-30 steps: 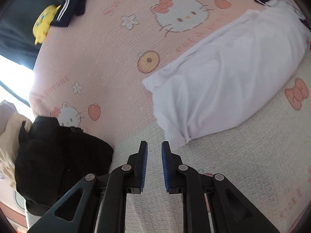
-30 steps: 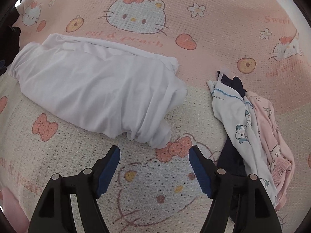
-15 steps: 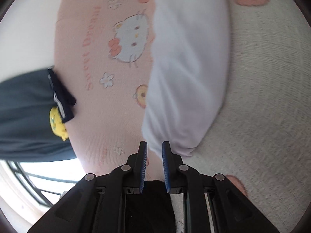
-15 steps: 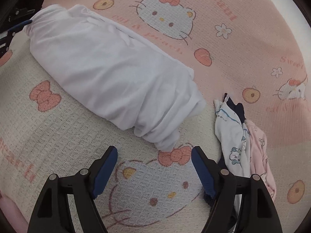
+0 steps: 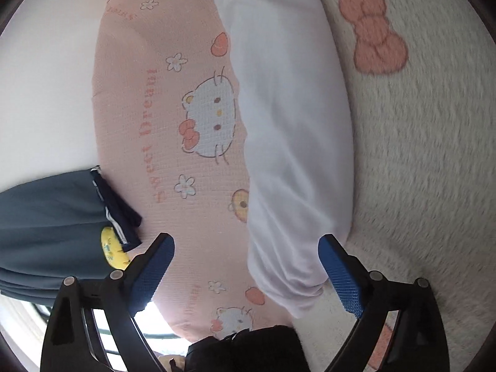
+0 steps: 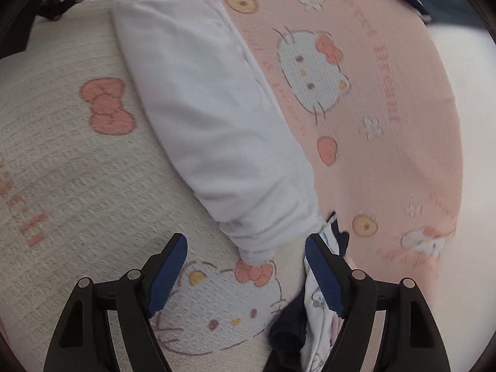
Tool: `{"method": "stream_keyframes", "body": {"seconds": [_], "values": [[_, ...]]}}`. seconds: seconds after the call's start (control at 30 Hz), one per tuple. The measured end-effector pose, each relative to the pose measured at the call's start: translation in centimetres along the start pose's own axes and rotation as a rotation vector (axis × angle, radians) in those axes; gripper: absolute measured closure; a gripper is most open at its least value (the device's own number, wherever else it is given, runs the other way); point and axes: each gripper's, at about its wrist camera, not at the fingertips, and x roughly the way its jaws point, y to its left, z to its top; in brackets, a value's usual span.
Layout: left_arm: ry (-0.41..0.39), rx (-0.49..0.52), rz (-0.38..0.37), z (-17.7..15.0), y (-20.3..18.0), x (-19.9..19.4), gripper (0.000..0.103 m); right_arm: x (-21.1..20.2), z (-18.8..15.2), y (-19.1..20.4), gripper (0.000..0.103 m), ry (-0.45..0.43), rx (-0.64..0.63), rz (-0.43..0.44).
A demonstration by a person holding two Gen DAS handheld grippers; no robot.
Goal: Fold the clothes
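We are bringing both grippers to opposite ends of the white garment (image 5: 294, 142), a long roll on the patterned blanket (image 5: 418, 161). The left gripper (image 5: 246, 274), its jaws having just been opening, is straddling one end, seemingly untouched; the right gripper (image 6: 245, 276), jaws apart, is facing the other end. Next, we are likely closing on both ends.

A home bedroom: a bed spread with a pink-and-cream cartoon-cat blanket (image 5: 161, 142), loose clothes (image 6: 316, 310) lying on it, a blue curtain (image 5: 46, 217) beside a bright window (image 5: 18, 319).
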Motion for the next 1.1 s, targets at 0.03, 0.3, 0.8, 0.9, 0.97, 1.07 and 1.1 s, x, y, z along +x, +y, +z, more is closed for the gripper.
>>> {"method": "stream_keyframes", "body": {"seconds": [0.03, 0.3, 0.8, 0.9, 0.97, 1.07, 1.1], "values": [[-0.013, -0.005, -0.018, 0.2, 0.2, -0.3, 0.008, -0.1, 0.3, 0.3, 0.024, -0.013, -0.024, -0.007], [-0.070, -0.013, -0.142, 1.6, 0.7, -1.3, 0.008, 0.1, 1.8, 2.0, 0.015, -0.066, -0.131, -0.033], [-0.032, -0.078, -0.296, 3.8, 2.2, 1.1, 0.004, 1.4, 4.5, 1.3, 0.000, -0.130, -0.119, -0.041], [-0.031, -0.078, -0.284, 4.4, 2.3, 1.2, 0.004, 1.9, 4.7, 0.7, 0.000, -0.141, -0.105, 0.000], [-0.071, -0.052, -0.237, 4.3, 1.9, 0.6, 0.004, 1.6, 4.1, 1.2, 0.000, -0.179, -0.173, -0.031], [-0.092, 0.018, -0.134, 3.4, 0.8, 0.2, 0.003, 2.0, 3.3, 1.4, 0.000, -0.161, -0.248, -0.106], [-0.091, 0.049, -0.096, 3.0, 0.3, 0.2, 0.003, 2.5, 3.1, 1.0, 0.000, -0.123, -0.236, -0.114]]}}
